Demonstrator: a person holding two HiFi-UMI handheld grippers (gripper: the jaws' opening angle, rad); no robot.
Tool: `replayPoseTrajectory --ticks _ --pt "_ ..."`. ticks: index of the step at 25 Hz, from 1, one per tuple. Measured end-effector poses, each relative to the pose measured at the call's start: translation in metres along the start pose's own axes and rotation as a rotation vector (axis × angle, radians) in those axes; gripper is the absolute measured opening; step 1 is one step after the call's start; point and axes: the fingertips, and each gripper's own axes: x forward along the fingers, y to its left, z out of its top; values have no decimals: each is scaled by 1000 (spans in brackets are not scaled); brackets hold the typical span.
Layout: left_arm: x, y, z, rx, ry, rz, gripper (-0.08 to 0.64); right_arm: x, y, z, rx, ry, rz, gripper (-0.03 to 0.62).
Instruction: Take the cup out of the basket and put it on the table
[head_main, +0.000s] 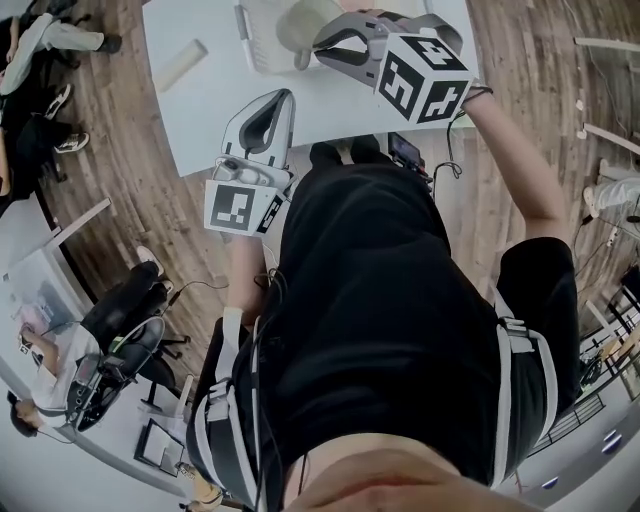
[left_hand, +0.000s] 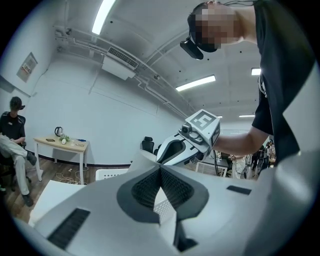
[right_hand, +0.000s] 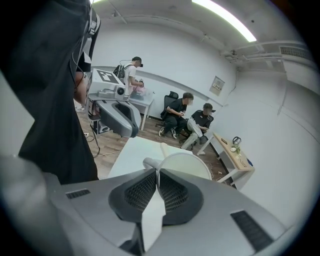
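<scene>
A pale cup (head_main: 300, 25) hangs above the white basket (head_main: 255, 45) at the far side of the white table (head_main: 200, 110). My right gripper (head_main: 322, 45) is shut on the cup's wall. In the right gripper view the cup (right_hand: 187, 162) is a round white shape just past the pads, with its handle (right_hand: 149, 162) sticking out to the left and the right gripper (right_hand: 157, 172) clamped on the rim. My left gripper (head_main: 283, 97) hovers over the table's near edge, short of the basket. In its own view the left gripper (left_hand: 161, 172) has its pads together with nothing seen gripped.
A small cream block (head_main: 180, 65) lies on the table left of the basket. Seated people (head_main: 40, 60) and an office chair (head_main: 130, 310) are on the wooden floor to the left. A side table with a kettle (left_hand: 62, 142) stands by the wall.
</scene>
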Motion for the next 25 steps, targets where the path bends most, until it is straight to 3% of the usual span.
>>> replayPoseTrajectory --ticks 7,15,25 --pt "1 -4 3 8 -8 -13 21 -26 28 10 37 -52 -40 35" --pt "5 -5 2 17 -9 -13 21 -42 50 7 170 -171 -99 35" --pt "0 -2 -7 18 9 9 21 -30 89 2 317 -243 -74 35"
